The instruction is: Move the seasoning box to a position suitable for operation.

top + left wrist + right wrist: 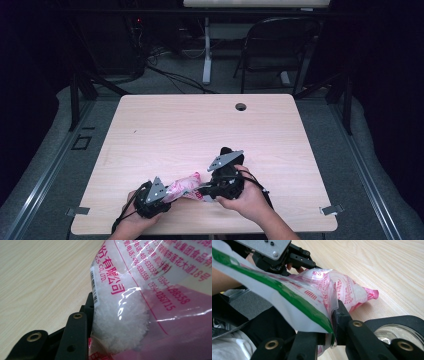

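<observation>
Gripped one end of a clear plastic bag with pink print and white crystals [183, 186] in the left gripper [161, 194], just above the pale wooden table [200, 125]. Pinched its green-edged white end [294, 302] between right gripper [331, 325] jaws.

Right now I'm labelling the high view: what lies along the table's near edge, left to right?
Left gripper → pink-printed bag of white crystals → right gripper → metal clip at the table edge.

Bag [140, 302] clear, pink print, white crystals; table [200, 125] pale woodgrain.
</observation>
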